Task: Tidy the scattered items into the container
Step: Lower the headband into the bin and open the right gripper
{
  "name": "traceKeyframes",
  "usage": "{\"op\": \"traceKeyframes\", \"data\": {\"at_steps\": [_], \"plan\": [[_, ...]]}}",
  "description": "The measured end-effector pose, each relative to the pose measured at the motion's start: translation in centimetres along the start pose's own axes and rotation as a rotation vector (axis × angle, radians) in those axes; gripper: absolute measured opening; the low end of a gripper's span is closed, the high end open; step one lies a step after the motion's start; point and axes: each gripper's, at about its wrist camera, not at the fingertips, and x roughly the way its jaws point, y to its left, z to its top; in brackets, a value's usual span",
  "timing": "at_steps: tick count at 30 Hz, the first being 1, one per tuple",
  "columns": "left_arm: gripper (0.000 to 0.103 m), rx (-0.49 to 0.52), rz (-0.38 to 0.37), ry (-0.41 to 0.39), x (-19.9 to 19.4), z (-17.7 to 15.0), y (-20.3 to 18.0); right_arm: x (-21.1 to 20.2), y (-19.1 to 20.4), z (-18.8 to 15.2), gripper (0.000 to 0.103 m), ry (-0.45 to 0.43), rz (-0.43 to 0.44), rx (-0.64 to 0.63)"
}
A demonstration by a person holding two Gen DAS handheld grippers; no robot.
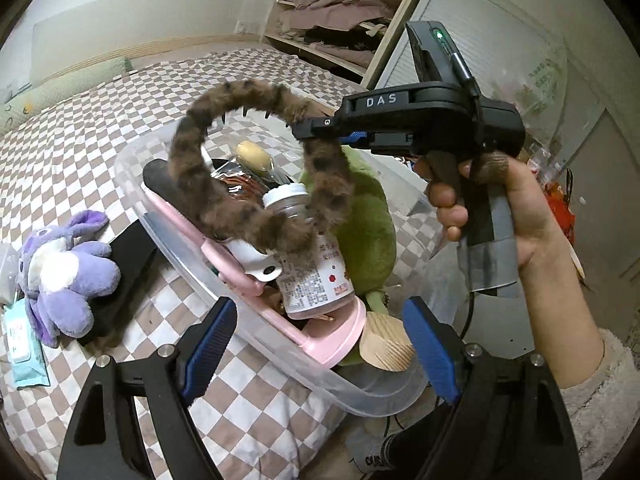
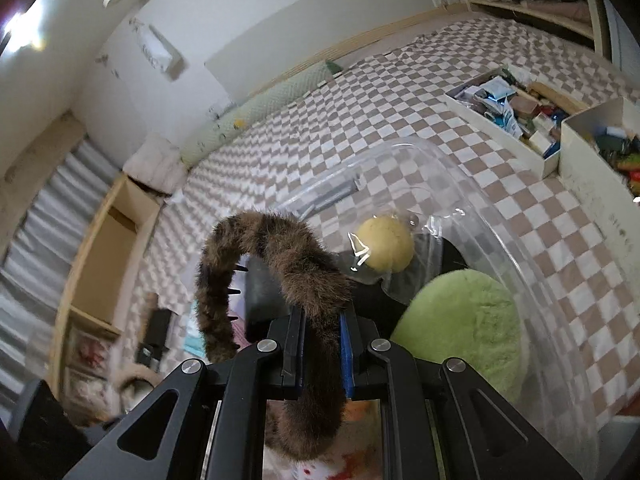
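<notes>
A furry brown leopard-print headband [image 1: 224,148] [image 2: 288,264] hangs over the clear plastic container [image 1: 168,232] [image 2: 492,208], its ends low among the contents. My right gripper [image 2: 320,352] [image 1: 316,128] is shut on one arm of the headband. The bin holds a green plush [image 1: 364,232] [image 2: 464,320], a white-capped bottle [image 1: 308,264], a pink item [image 1: 336,340], a wooden block [image 1: 386,344] and a yellow ball in a bag [image 2: 386,246]. My left gripper [image 1: 320,356] stands open at the bin's near rim, holding nothing. A purple plush [image 1: 60,276] lies left of the bin.
The bin sits on a checkered bed cover [image 1: 80,152]. A wipes pack [image 1: 24,348] lies by the purple plush, and a black flat item [image 1: 128,264] lies beside it. Two white boxes of small items [image 2: 520,120] stand at the far right. A person's hand [image 1: 520,216] holds the right gripper.
</notes>
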Motion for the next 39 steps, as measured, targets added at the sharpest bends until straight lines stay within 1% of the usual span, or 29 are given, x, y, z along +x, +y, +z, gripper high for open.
{"op": "traceKeyframes", "data": {"at_steps": [3, 6, 10, 12, 16, 21, 26, 27, 29, 30, 31, 32, 35, 39], "plan": [[0.085, -0.005, -0.005, -0.004, -0.2, 0.0, 0.2, 0.2, 0.0, 0.3, 0.015, -0.004, 0.048, 0.037], [0.085, -0.006, -0.006, -0.005, -0.4, 0.0, 0.3, 1.0, 0.8, 0.4, 0.015, 0.008, 0.052, 0.042], [0.085, -0.007, -0.005, -0.003, -0.4, 0.0, 0.6, 2.8, 1.3, 0.4, 0.015, 0.055, 0.058, 0.04], [0.085, -0.01, -0.005, -0.001, -0.4, 0.0, 0.8, 3.4, 1.2, 0.4, 0.015, 0.067, 0.034, 0.034], [0.085, -0.023, -0.005, 0.0, -0.3, 0.1, 1.2, 3.9, 1.5, 0.7, 0.015, 0.062, -0.046, 0.002], [0.085, -0.029, -0.003, 0.004, -0.2, 0.1, 1.3, 4.4, 1.3, 0.8, 0.015, 0.058, -0.062, 0.012], [0.085, -0.022, -0.002, 0.01, 0.1, 0.0, 1.4, 4.8, 1.9, 0.8, 0.015, 0.04, -0.107, -0.017], [0.085, -0.02, 0.0, 0.009, 0.1, 0.0, 1.4, 4.9, 1.9, 0.9, 0.021, 0.038, -0.105, -0.015], [0.085, -0.017, 0.004, 0.007, 0.1, 0.0, 1.3, 4.6, 1.9, 0.8, 0.06, 0.024, -0.102, -0.016], [0.085, -0.016, 0.006, 0.007, 0.1, 0.0, 1.3, 4.4, 2.0, 0.9, 0.097, 0.015, -0.1, -0.027], [0.085, -0.017, 0.007, 0.008, 0.1, 0.0, 1.4, 3.8, 2.3, 0.7, 0.103, 0.003, -0.099, -0.046], [0.085, -0.018, 0.008, 0.009, 0.1, 0.0, 1.4, 3.6, 2.7, 0.9, 0.103, -0.003, -0.102, -0.061], [0.085, -0.016, 0.015, 0.013, 0.3, -0.1, 1.4, 1.2, 3.7, 0.3, 0.103, -0.025, -0.109, -0.126], [0.085, -0.005, 0.025, 0.015, 0.1, -0.3, 1.2, -1.4, 5.1, -1.4, 0.103, -0.019, -0.132, -0.251]]}}
